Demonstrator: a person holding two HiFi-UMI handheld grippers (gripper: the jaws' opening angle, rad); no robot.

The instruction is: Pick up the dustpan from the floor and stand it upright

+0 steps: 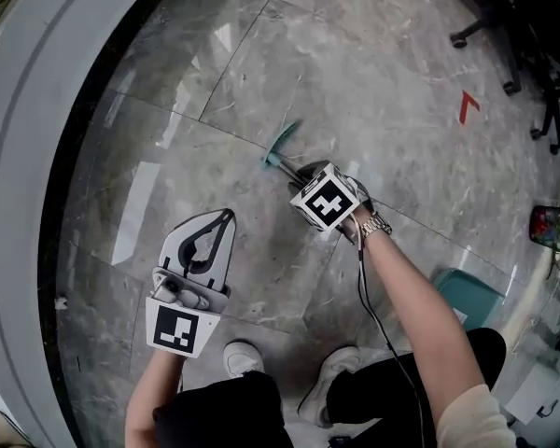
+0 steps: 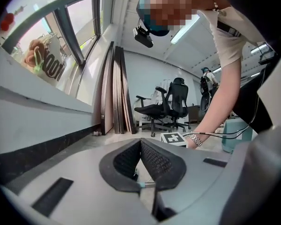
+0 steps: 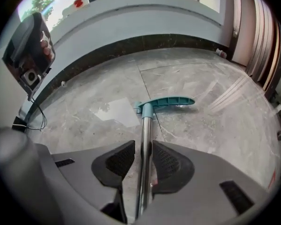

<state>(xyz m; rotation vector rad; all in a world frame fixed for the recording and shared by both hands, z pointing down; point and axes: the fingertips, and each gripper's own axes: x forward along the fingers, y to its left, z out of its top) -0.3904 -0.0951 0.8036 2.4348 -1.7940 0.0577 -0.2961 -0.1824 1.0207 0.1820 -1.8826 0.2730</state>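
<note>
One gripper engaged, dustpan pole clamped.
Right gripper (image 3: 143,146) has its jaws closed on the metal pole (image 3: 144,130) of the dustpan (image 1: 282,147), its teal grip (image 3: 168,102) just beyond them over the floor (image 1: 373,73); left gripper (image 2: 140,142) jaws together, empty, well apart.

right gripper (image 1: 301,173) at teal dustpan handle (image 1: 282,147) — left gripper (image 1: 226,218) apart, grey marble floor (image 1: 383,73)

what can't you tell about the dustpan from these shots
- Dustpan's pan: head view, partly hidden behind the right forearm; its opening can't be seen.
- Pole: right gripper view, lower end cut off by the bottom edge.
- Right gripper fingers: head view, hidden under its marker cube.
</note>
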